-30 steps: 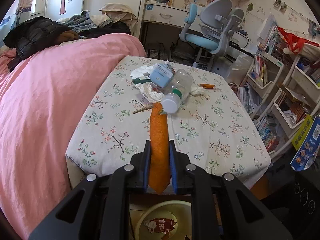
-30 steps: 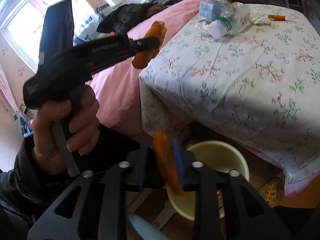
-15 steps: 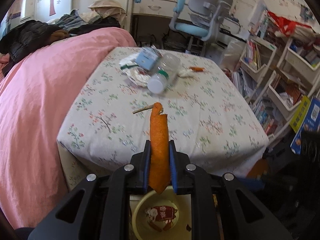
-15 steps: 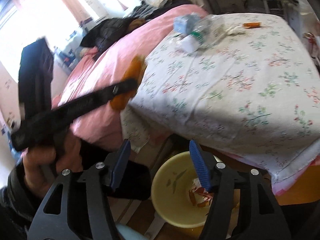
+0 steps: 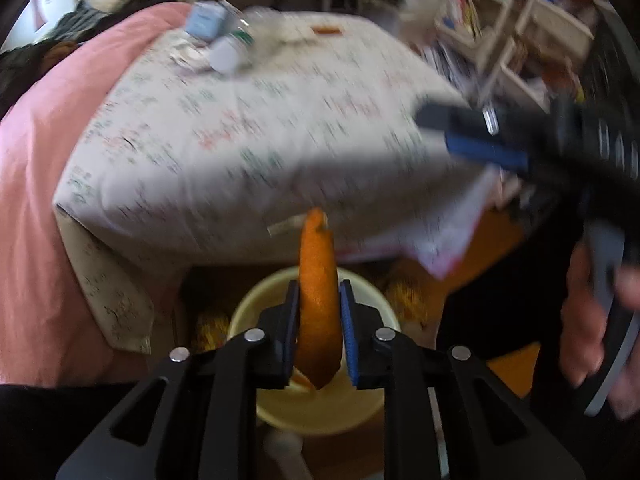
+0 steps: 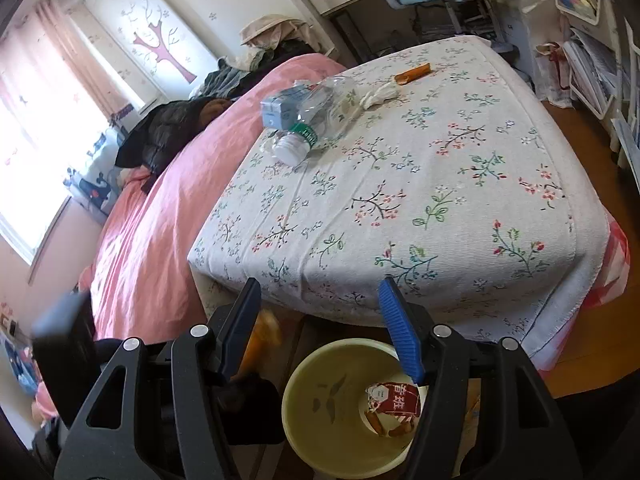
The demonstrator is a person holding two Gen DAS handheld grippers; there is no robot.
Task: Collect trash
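Showing red wrapper [image 6: 394, 398]: right view only.

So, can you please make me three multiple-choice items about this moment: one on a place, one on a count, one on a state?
1. Where does the yellow bin stand?
A. on the floor, below the edge of the flowered cloth
B. on top of the cloth
C. on the pink blanket

2. How many pieces of orange peel lie on the flowered cloth?
A. none
B. one
C. three

3. The right gripper is:
A. shut on the bottle
B. shut on a peel
C. open and empty

Answers:
1. A, its rim shows under the hanging hem of the cloth.
2. B, a single piece lies at the far side, near the white scrap.
3. C, its jaws have just been opening, and nothing is between them.
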